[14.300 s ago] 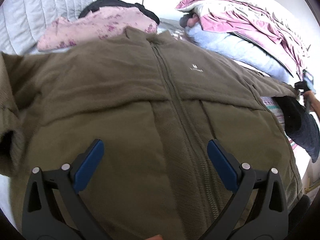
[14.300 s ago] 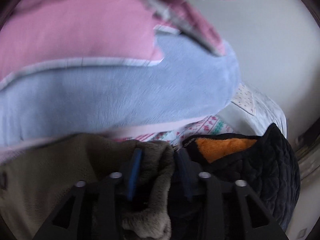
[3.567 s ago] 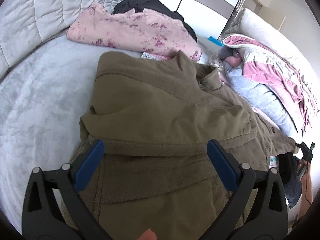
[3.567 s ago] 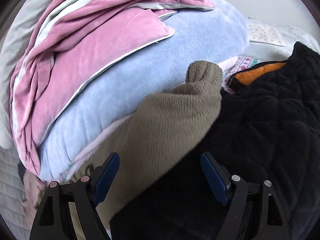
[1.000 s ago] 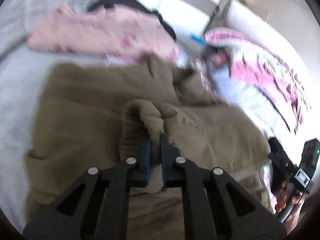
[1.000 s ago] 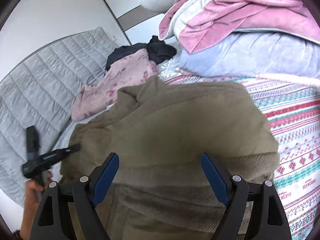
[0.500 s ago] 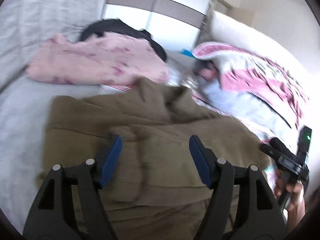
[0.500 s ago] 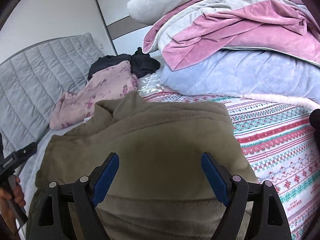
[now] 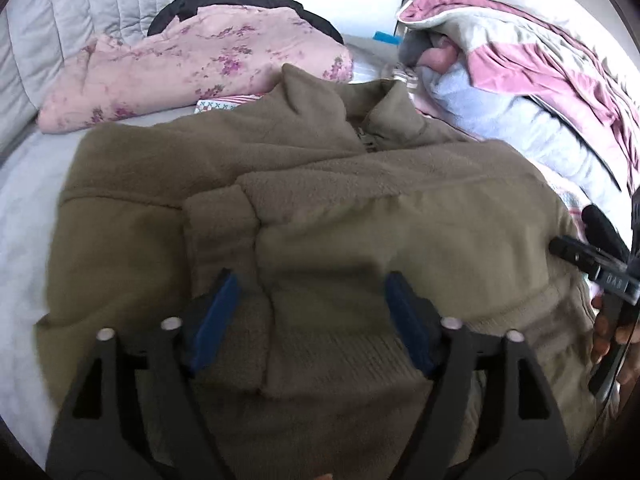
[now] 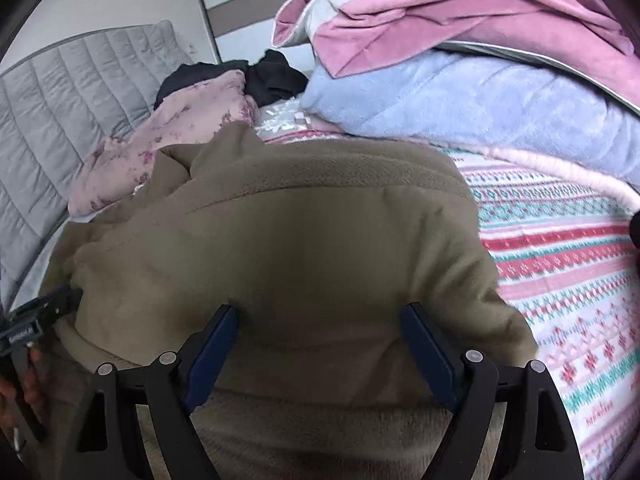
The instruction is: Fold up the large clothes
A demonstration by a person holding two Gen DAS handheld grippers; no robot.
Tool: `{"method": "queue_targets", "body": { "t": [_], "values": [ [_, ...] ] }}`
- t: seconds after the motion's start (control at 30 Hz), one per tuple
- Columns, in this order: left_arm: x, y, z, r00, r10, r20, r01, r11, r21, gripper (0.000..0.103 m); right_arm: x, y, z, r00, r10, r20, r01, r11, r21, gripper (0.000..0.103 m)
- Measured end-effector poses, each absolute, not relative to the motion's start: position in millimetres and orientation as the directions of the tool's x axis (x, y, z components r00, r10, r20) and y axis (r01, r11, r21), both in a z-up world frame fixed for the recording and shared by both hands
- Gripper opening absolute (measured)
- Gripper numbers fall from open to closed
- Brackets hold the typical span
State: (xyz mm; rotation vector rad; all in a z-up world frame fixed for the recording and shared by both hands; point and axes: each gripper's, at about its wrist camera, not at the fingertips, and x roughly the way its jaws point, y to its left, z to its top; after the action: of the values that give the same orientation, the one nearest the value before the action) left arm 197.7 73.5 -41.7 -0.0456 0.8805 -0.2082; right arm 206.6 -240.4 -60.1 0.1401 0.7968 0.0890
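Likely bulky, soft, limp: olive fleece jacket, sleeves folded in. Left gripper, right gripper both spread, empty. Best hold: ribbed hem corners.

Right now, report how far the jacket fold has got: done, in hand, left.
Done: both sleeves of the olive fleece jacket lie folded in across its front, cuffs meeting near the middle. In hand: nothing; the left gripper and right gripper are both open above the hem end. Left: the body is still full length, collar toward the pink floral garment, so it probably needs folding hem to collar.
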Motion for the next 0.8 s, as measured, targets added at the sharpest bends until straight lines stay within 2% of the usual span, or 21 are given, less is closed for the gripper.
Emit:
{"method": "queue_targets", "body": {
  "t": [0.03,0.07,0.17,0.3,0.5,0.8],
  "values": [
    [187.7,73.9,-33.8,0.618,-0.208,-0.759,0.171,0.977,-0.129,0.091,199.3,-241.4,-54.0,0.697,0.139,-0.703,-0.031,0.986,0.165,0.086],
    [178.6,76.1,-29.1,0.616,-0.216,-0.757,0.174,0.975,-0.137,0.093,191.0,-242.6,-48.0,0.7,0.149,-0.698,-0.038,0.984,0.171,0.086],
    [141.6,85.0,-13.4,0.59,-0.249,-0.768,0.172,0.968,-0.181,0.096,158.9,-251.7,-32.1,0.695,0.183,-0.695,-0.06,0.978,0.198,0.086],
    [95.3,99.6,-4.4,0.549,-0.268,-0.792,0.165,0.963,-0.213,0.096,109.9,-271.9,-19.3,0.683,0.211,-0.7,-0.072,0.972,0.223,0.086],
    [17.5,134.8,6.3,0.573,-0.184,-0.799,0.132,0.982,-0.131,0.096,41.0,-312.5,-12.3,0.646,0.298,-0.703,-0.087,0.943,0.32,0.086],
    [-57.4,201.4,-13.7,0.485,-0.29,-0.825,0.082,0.955,-0.287,0.096,-33.9,-357.1,-43.1,0.511,0.357,-0.782,-0.051,0.921,0.387,0.087]
  ]
}}
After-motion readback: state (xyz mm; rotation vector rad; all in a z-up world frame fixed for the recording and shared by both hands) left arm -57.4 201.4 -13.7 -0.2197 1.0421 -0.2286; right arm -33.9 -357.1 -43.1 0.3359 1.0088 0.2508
